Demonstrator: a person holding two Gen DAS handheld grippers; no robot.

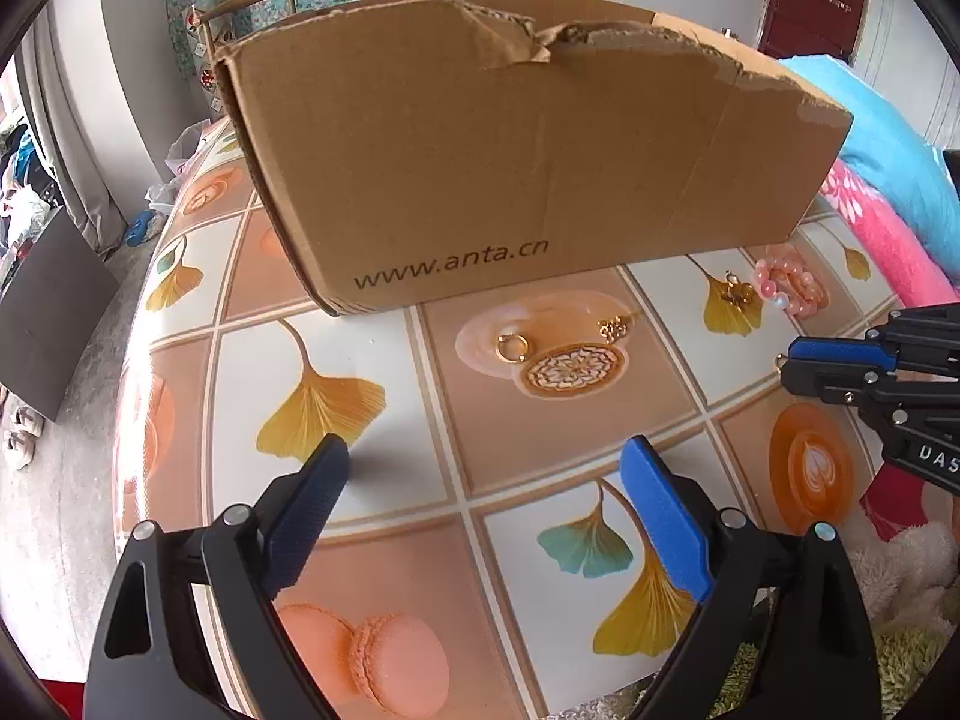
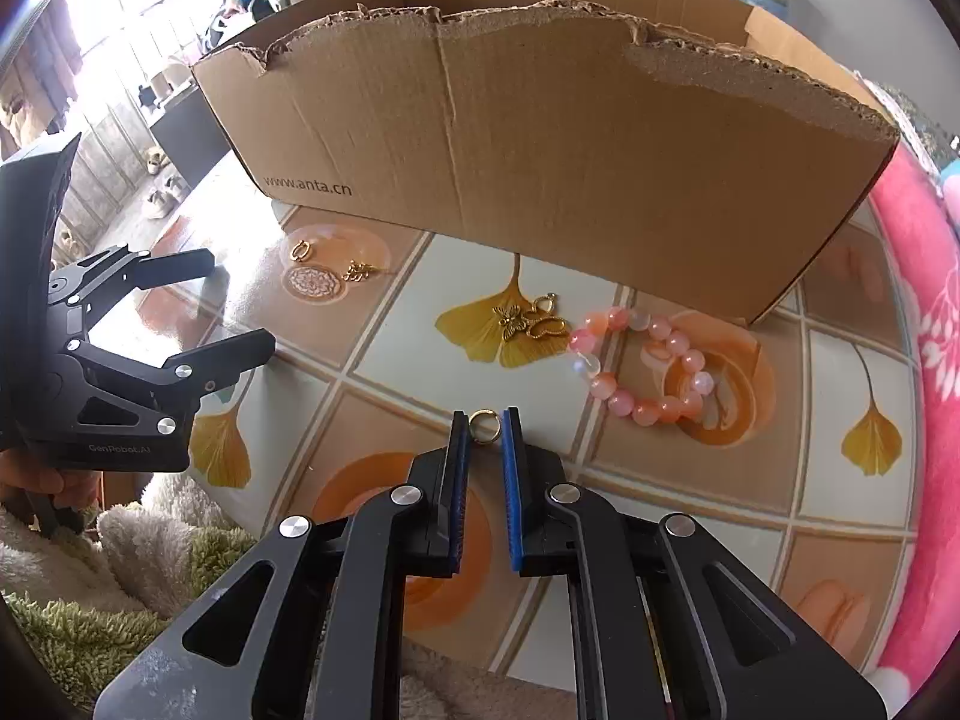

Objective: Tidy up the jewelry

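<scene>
We have the right hand-held gripper (image 2: pixel 485 427) nearly closed around a small gold ring (image 2: pixel 481 425) on the desk (image 2: pixel 420 360), for boxing; left hand-held gripper (image 1: pixel 486 468) wide open, empty.

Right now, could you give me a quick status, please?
Right gripper shut on gold ring. Left gripper open, empty. Cardboard box ahead, path clear.

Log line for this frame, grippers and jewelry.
left gripper: open, empty | right gripper: shut on gold ring | bead bracelet, charms: on table | cardboard box: behind
</scene>
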